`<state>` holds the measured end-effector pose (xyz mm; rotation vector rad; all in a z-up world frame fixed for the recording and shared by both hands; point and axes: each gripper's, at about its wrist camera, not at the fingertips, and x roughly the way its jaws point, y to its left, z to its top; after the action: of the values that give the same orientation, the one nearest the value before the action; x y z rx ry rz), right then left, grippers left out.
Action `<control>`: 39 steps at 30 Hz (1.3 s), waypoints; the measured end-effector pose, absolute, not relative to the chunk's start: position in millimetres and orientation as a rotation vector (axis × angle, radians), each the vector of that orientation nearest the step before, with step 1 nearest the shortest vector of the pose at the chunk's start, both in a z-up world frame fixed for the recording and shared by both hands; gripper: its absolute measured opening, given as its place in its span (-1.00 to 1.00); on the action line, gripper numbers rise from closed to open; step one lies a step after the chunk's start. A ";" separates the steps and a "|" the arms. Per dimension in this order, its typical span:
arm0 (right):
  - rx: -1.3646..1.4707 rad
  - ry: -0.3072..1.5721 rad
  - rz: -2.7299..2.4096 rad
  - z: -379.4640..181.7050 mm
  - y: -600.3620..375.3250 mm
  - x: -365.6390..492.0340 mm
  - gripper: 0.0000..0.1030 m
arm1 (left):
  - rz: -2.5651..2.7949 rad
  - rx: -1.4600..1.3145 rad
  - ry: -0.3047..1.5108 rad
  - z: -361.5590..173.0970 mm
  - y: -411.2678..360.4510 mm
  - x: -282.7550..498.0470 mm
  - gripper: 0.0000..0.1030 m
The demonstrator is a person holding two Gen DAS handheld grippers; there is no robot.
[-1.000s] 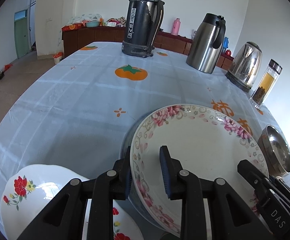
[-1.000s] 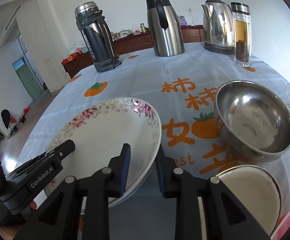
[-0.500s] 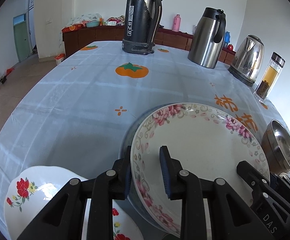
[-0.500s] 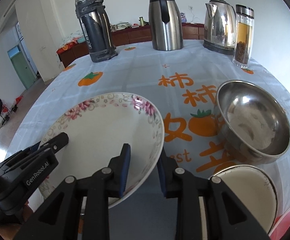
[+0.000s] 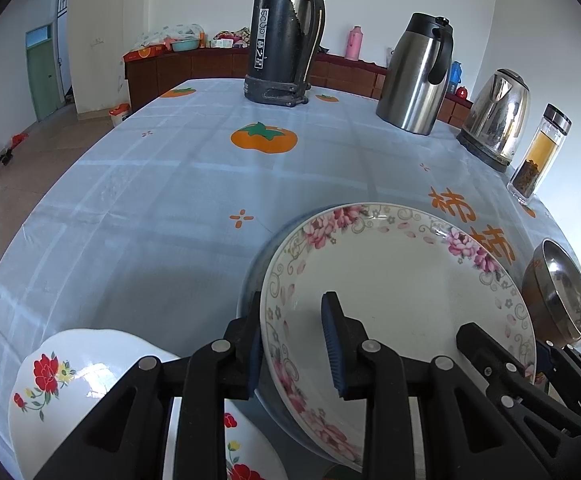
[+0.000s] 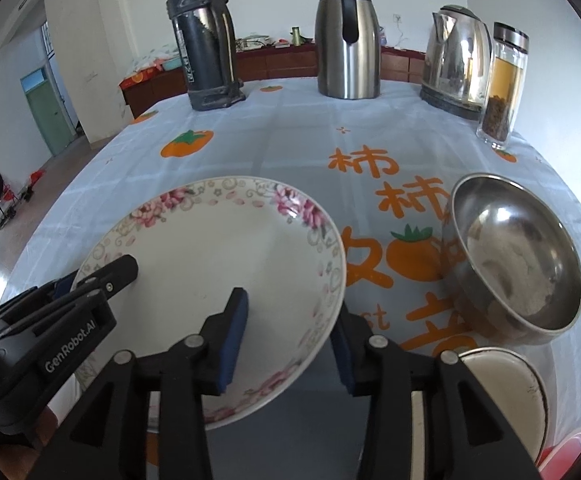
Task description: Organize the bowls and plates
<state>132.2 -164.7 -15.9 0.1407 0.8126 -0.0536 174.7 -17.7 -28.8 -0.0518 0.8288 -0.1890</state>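
Note:
A white plate with a pink flower rim (image 5: 402, 280) (image 6: 218, 256) is held above the table by both grippers. My left gripper (image 5: 294, 344) is shut on its left rim. My right gripper (image 6: 288, 344) straddles its right rim, and its jaws stand wider apart than before. A white bowl with red flowers (image 5: 70, 380) sits low at the left. A steel bowl (image 6: 518, 252) (image 5: 562, 292) stands to the right of the plate. A cream enamel bowl (image 6: 502, 392) lies at the lower right.
At the table's far side stand a dark thermos (image 5: 286, 36), a steel jug (image 5: 418, 76), an electric kettle (image 5: 498, 116) and a glass tea bottle (image 5: 540, 152). The tablecloth (image 5: 170, 184) has orange persimmon prints. A wooden sideboard (image 5: 210, 64) runs along the wall.
The jaws of my right gripper have spread wider around the plate's rim. Both views have shifted slightly, and the plate sits a little lower in view. The left grip is unchanged.

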 end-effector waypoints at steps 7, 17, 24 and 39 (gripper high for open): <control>0.202 0.807 -0.025 -15.2 -171.1 131.9 -0.05 | -0.194 -0.044 0.826 -29.2 -17.0 174.5 -0.41; 0.228 0.738 -0.048 -2.9 -175.7 122.2 -0.05 | -0.195 -0.030 0.817 -30.2 -19.7 174.0 -0.41; 0.164 0.759 -0.067 -10.6 -170.5 127.7 -0.30 | -0.203 -0.025 0.816 -29.6 -19.1 173.8 -0.41; 0.077 0.772 -0.101 -18.2 -163.6 131.0 -0.56 | -0.217 -0.042 0.807 -24.9 -14.5 174.3 -0.41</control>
<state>131.0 -163.6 -18.2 0.0771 0.7718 -0.1014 174.3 -14.5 -24.9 -0.0420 0.8066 -0.2170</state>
